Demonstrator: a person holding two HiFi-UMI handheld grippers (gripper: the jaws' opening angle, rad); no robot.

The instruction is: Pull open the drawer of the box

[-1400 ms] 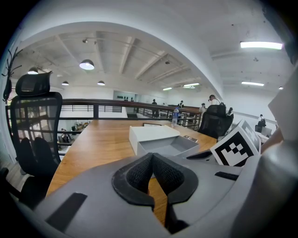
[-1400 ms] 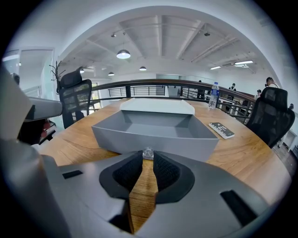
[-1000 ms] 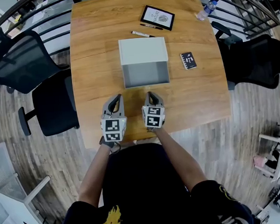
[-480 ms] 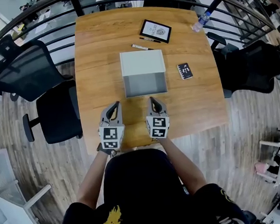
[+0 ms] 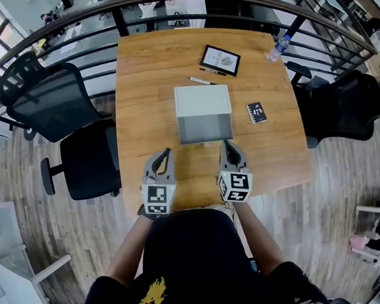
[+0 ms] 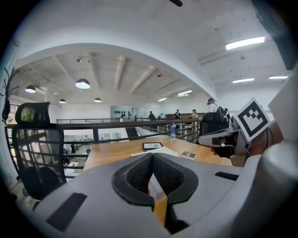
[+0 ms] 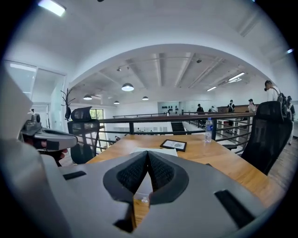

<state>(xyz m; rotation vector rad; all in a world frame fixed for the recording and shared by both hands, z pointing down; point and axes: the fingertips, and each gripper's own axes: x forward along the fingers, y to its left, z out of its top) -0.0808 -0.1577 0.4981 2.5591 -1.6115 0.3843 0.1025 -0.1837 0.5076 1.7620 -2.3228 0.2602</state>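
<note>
**Both grippers closed and empty, short of the box**

The white-topped grey box (image 5: 203, 114) sits mid-way across the pale wooden table (image 5: 143, 72), its grey front panel (image 5: 205, 128) (probably the drawer's face; no handle shows) lying parallel to the near edge and facing the person. The right gripper (image 5: 227, 143) points at the panel's right end and is nearer; the left gripper (image 5: 166, 153) is off to the box's left. Print on the black-framed card (image 5: 220, 60) and small black card (image 5: 257, 112) is too small to read.
</note>
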